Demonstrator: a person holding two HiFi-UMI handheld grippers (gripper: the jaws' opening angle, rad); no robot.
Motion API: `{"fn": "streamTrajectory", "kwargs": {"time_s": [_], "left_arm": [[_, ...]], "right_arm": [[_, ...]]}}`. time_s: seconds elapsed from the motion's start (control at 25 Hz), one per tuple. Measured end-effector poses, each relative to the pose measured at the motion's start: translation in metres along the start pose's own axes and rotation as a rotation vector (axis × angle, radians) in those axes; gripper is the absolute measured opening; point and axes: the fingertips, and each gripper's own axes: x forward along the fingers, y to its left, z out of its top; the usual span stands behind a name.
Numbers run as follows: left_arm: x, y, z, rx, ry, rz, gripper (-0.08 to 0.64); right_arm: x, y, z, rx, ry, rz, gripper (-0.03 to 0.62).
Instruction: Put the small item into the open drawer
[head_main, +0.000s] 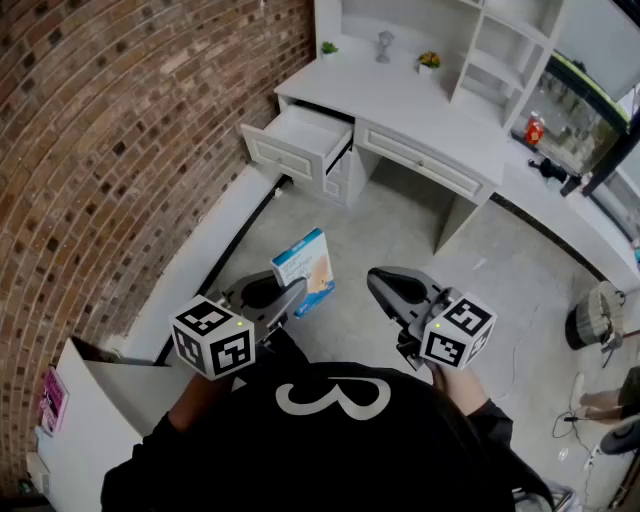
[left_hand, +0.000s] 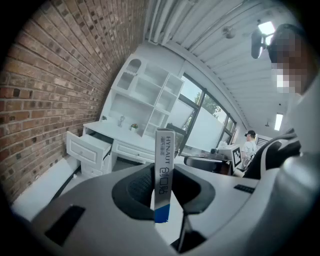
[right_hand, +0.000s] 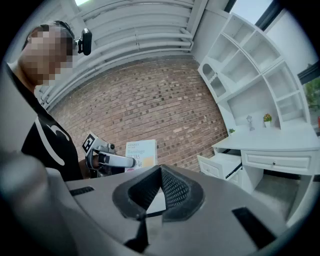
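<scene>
Brick wall (head_main: 120, 150) runs close beside the left claw (head_main: 298, 290); that claw clamps the box (head_main: 305, 270) upright by its lower edge; ahead of it, across bare floor (head_main: 400, 240), the drawer (head_main: 300, 140) stands open under the worktop (head_main: 420, 110); right claw (head_main: 380, 280) closed, empty.

Flat white-and-blue box (head_main: 303, 271), upright, clamped edge-on between the jaws of the left tool (head_main: 296, 293); white drawer (head_main: 297, 140), pulled open, well ahead of that tool.

Box (head_main: 305, 266) in left gripper (head_main: 294, 292); right gripper (head_main: 380, 282) beside; drawer (head_main: 298, 138) ahead, at desk (head_main: 420, 108) left end.
</scene>
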Motion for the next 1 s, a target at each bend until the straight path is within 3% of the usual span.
{"fn": "streamTrajectory", "kwargs": {"time_s": [0.64,1.0], "left_arm": [[0.010,-0.037,0.002,0.051,0.000,-0.006,0.083],[0.021,-0.030,0.006,0.055,0.014,-0.016,0.083]], "right_arm": [[-0.045,-0.005,0.006,-0.003,-0.050,-0.080,0.009],[-0.040,-0.017,0.002,0.017,-0.045,-0.090,0.010]]}}
